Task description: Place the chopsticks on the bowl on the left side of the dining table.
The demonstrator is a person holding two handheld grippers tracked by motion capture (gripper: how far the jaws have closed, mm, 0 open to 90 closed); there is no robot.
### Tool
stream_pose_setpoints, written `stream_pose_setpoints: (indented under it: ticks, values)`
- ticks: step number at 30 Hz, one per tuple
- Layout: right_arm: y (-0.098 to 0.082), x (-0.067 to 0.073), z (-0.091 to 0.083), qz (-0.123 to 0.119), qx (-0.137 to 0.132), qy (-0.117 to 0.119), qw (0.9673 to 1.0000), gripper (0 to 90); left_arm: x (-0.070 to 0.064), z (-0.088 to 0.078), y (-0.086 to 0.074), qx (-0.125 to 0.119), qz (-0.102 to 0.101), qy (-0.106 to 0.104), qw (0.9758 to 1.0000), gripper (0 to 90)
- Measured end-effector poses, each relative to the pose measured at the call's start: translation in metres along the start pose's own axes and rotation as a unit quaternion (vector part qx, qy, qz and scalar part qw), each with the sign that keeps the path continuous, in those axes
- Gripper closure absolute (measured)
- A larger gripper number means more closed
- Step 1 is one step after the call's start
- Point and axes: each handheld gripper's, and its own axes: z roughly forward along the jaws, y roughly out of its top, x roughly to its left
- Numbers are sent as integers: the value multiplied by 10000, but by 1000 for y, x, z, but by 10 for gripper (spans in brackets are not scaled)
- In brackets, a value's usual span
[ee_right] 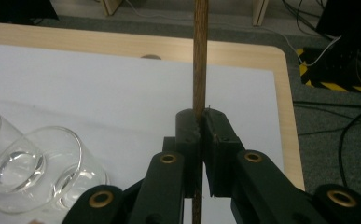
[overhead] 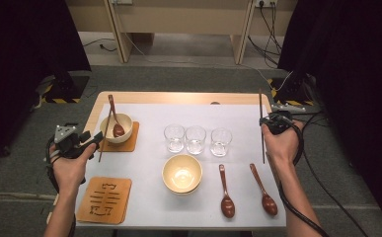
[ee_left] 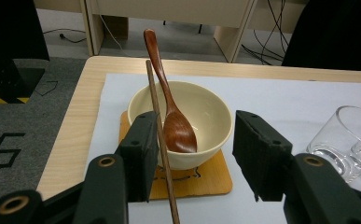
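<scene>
My left gripper [overhead: 92, 137] [ee_left: 194, 135] is open in front of a cream bowl [overhead: 123, 121] [ee_left: 206, 112] on a wooden coaster [overhead: 129, 143] [ee_left: 201, 179]. A brown spoon [overhead: 115, 123] [ee_left: 176, 126] stands in that bowl, handle leaning out over the far rim. A thin wooden chopstick [overhead: 104, 133] [ee_left: 157, 116] runs along the inner face of the left jaw, with a wide gap to the other jaw. At the table's right edge my right gripper [overhead: 265, 121] [ee_right: 201, 121] is shut on a second chopstick [overhead: 261, 106] [ee_right: 200, 56], which sticks out past both ends of the jaws.
Three empty glasses [overhead: 195, 139] stand in a row mid-table; two appear at the left of the right gripper view [ee_right: 33, 172]. A second cream bowl [overhead: 182, 173] sits in front of them. Two brown spoons [overhead: 226, 195] [overhead: 264, 190] lie front right. Another coaster [overhead: 104, 199] lies front left.
</scene>
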Motion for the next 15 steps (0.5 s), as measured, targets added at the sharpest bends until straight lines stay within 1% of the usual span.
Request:
stream_pose_setpoints:
  ticks: [6,9,12,13,15]
  values:
    - [5,3,0,-55,-310,-55,9995,853,0,-1,0,-2,-14,-10,10000,494]
    - [7,4,1,-84,-415,-57,9991,853,0,-1,0,-14,-19,-15,10000,495]
    - [9,6,2,-121,-497,-40,9987,853,0,0,0,-21,19,-21,10000,492]
    - [10,8,3,-98,-506,-40,9987,853,0,0,0,-19,32,-28,10000,490]
    - [11,9,5,-116,-574,-38,9983,853,0,0,0,-31,62,4,10000,486]
